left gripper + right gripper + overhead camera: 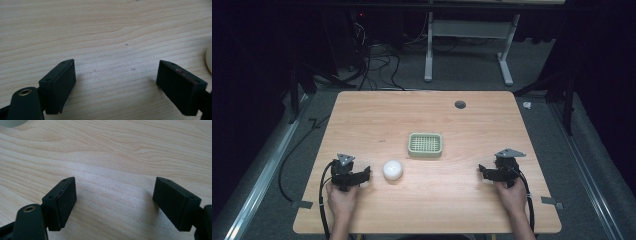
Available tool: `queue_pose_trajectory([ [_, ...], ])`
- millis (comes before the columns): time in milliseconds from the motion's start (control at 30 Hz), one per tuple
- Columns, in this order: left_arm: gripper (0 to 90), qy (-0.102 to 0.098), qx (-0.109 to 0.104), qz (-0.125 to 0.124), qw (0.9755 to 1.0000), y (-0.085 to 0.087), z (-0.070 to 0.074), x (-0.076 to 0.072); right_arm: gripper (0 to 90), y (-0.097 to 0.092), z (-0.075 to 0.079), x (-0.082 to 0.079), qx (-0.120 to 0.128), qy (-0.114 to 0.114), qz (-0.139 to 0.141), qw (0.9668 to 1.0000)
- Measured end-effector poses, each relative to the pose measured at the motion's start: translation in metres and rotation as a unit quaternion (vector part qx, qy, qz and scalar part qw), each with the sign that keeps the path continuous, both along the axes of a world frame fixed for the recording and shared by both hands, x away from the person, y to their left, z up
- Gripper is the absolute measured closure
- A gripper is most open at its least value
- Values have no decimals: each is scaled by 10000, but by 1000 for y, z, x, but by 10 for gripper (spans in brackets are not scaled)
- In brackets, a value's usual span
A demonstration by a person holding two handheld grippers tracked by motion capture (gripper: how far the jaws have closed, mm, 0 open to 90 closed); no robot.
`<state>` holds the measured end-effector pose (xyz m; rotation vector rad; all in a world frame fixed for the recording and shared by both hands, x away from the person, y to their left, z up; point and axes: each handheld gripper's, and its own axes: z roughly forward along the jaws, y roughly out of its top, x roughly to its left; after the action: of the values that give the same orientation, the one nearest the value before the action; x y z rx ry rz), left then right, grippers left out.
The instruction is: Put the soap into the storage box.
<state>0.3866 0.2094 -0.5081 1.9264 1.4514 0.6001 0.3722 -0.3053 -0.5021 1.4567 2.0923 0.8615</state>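
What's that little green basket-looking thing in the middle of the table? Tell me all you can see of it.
The green tray is a small, pale green rectangular dish with rounded corners and a raised rim. Its floor is a grid of small openings, like a soap dish or drainer, and it looks like plastic. It lies flat and looks empty, near the middle of the wooden table. Nothing touches it: the white round object sits apart, nearer the person and to the left, and both grippers are well away.

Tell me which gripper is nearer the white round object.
Left. The left gripper sits just beside the white round object, not touching it; the right gripper rests far across the table, both open.
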Motion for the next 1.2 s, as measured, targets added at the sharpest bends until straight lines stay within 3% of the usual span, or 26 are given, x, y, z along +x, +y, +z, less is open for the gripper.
queue_pose_trajectory([
  [1200, 179, -33, 7, -16, 10000, -1, 0, -1, 198, -1, 0, 0, 23, -2, 15, 10000],
])
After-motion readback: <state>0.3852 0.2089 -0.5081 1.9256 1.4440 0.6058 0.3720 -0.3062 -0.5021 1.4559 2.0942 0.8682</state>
